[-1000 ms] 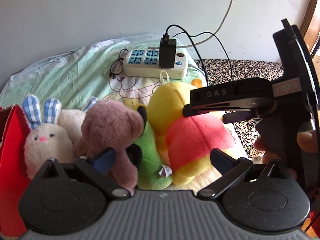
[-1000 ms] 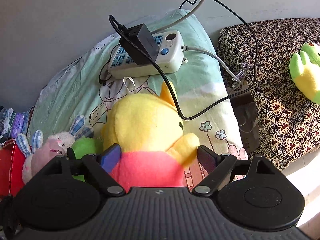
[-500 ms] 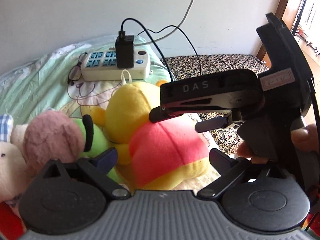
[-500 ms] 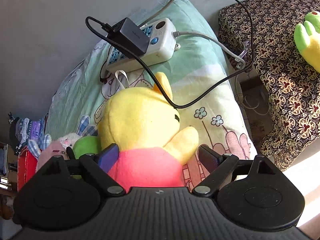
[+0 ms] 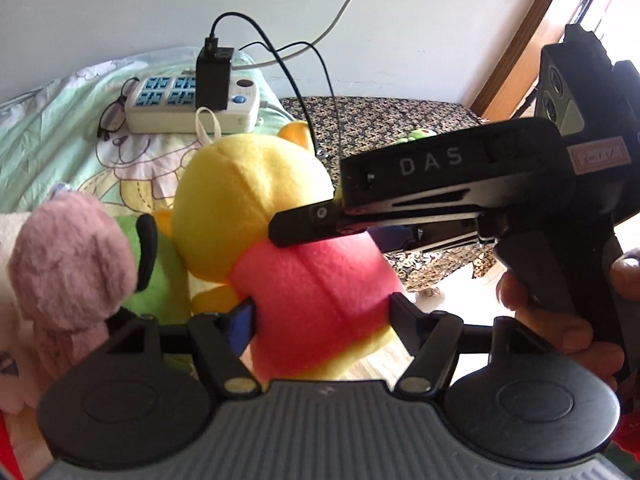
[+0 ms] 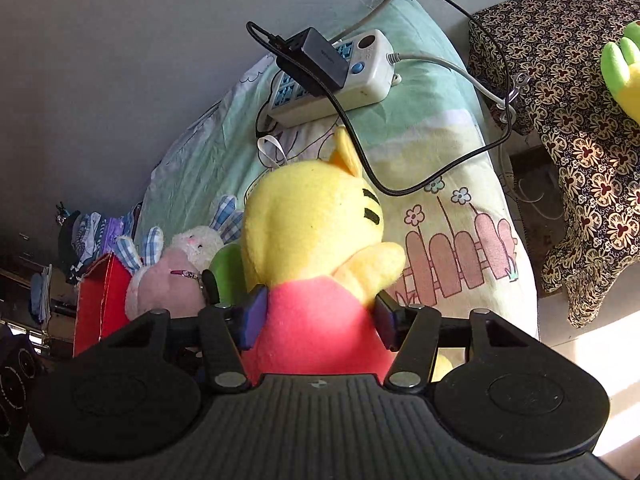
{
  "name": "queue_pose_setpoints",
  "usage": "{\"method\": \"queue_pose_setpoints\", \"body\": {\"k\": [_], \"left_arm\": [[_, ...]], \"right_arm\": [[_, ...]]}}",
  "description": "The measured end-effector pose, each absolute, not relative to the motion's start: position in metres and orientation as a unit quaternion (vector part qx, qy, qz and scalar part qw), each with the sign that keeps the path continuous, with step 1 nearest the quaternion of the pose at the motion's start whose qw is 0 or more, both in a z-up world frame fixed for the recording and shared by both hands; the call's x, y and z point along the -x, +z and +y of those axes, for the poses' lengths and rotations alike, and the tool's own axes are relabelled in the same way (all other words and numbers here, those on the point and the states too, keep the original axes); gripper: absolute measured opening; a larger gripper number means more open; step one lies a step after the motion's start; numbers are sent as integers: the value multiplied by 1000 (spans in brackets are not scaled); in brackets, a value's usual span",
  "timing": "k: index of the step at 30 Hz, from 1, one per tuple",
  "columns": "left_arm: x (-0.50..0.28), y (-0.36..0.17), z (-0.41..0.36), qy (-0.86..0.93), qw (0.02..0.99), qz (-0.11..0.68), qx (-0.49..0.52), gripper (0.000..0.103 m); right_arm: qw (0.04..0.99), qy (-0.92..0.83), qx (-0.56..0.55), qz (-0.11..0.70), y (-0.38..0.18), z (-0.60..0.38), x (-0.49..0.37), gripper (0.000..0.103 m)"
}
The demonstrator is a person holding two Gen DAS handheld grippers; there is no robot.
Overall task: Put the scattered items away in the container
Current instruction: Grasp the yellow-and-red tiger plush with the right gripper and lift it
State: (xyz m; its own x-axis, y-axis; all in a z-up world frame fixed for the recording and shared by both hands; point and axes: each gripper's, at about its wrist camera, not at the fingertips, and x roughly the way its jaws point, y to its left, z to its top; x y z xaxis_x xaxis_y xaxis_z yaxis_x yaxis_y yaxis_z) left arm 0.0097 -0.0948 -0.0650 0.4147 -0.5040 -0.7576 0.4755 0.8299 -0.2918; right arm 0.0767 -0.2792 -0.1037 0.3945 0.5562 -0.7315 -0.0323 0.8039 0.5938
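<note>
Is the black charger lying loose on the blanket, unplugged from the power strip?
No. In the right wrist view the charger sits plugged into the white power strip, not on the blanket.

My left gripper (image 5: 320, 320) is matte black plastic: a ribbed grey-black housing at the bottom of its wrist view, flanked by two round black discs with raised centres. Angular black linkage arms run forward from silver pivot screws to the fingers; the left pad (image 5: 240, 322) is faced in blue. My right gripper (image 6: 316, 316) is built the same way (same ribbed deck, same discs, same silver screws), with a blue-purple pad (image 6: 252, 318) on one finger. Seen side-on from the left camera, its black body carries raised "DAS" lettering and a pale pink handwritten label, which I cannot read.
</note>
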Motion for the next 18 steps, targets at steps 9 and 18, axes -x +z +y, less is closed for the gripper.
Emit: {"method": "queue_pose_setpoints", "body": {"k": [9, 18], "left_arm": [[79, -61, -81, -376, 811, 444, -60, 68], [119, -55, -68, -414, 805, 422, -47, 80]], "right_arm": [[801, 156, -209, 539, -97, -276, 0, 51], [800, 184, -175, 544, -92, -250, 51, 49]]}}
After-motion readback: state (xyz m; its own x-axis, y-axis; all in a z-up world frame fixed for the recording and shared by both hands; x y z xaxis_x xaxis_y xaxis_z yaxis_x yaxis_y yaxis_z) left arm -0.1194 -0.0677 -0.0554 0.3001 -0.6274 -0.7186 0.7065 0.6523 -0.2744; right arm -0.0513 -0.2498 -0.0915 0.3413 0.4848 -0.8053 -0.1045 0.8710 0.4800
